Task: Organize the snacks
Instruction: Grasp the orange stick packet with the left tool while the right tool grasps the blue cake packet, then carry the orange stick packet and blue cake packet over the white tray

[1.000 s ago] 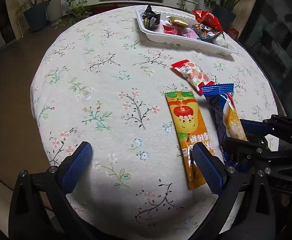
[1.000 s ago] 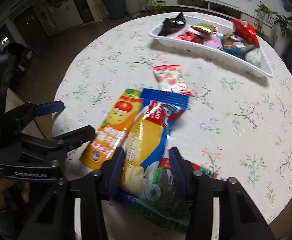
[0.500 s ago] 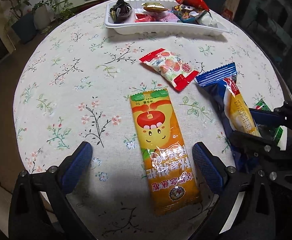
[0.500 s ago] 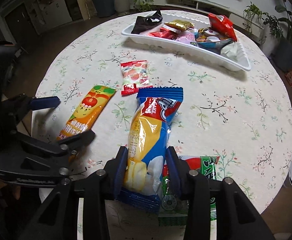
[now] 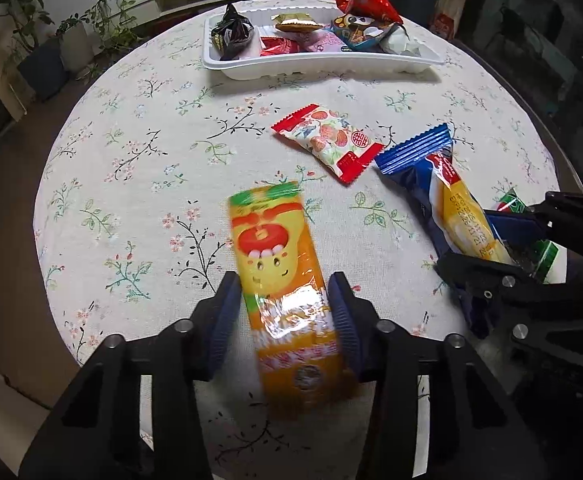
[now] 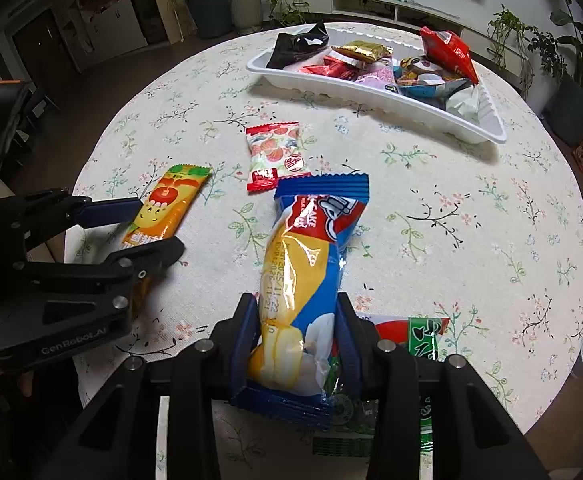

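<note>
An orange snack packet (image 5: 279, 264) with a cartoon apple face lies lengthwise between the blue pads of my left gripper (image 5: 285, 312). Its jaws are closing and the pads touch the packet's long edges. The right wrist view shows this packet (image 6: 167, 208) at the left, inside the left gripper (image 6: 155, 226). My right gripper (image 6: 297, 332) is shut on a blue and yellow cake packet (image 6: 303, 264), which points away towards the tray. A white tray (image 5: 315, 68) holding several wrapped snacks stands at the far side of the round table.
A red-and-white strawberry candy packet (image 5: 327, 140) lies loose between the tray and the two held packets. A green packet (image 6: 423, 336) sits under the right gripper near the table's front edge. Potted plants and a low shelf stand beyond the floral tablecloth (image 5: 139, 168).
The left gripper moved over the orange packet and its wide jaws came in against the packet's sides. The right gripper kept hold of the cake packet and barely moved.
</note>
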`<act>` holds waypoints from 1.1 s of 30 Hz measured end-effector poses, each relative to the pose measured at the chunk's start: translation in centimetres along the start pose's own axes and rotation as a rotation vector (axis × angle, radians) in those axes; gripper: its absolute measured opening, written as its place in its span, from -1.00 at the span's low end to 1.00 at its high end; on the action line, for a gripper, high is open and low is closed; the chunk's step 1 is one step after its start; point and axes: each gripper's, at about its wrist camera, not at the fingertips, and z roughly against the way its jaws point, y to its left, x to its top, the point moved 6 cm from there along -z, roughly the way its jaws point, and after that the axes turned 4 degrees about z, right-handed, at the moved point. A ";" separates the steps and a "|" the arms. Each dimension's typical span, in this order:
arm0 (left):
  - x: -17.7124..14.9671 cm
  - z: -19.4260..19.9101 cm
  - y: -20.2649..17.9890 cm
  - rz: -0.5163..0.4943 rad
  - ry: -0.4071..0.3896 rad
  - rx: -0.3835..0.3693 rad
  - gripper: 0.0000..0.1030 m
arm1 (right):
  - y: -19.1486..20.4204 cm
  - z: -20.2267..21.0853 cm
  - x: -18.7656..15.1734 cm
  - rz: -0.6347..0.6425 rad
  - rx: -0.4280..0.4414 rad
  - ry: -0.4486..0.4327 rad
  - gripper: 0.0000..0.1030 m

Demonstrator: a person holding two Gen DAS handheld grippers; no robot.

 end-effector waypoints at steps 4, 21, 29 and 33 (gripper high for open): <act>-0.2 0.3 0.4 0.009 -0.011 -0.025 -0.32 | 0.1 -0.1 0.1 -0.002 0.004 0.002 -0.16; -0.3 0.8 1.1 0.016 -0.027 -0.077 -0.44 | 0.0 -0.1 0.8 -0.049 0.099 -0.016 -0.41; 0.0 2.3 1.8 0.064 -0.065 -0.125 -0.44 | -0.1 1.4 1.5 -0.071 0.127 -0.064 -0.42; 0.4 3.2 1.8 0.076 -0.090 -0.139 -0.44 | -0.3 2.4 1.9 -0.086 0.143 -0.095 -0.42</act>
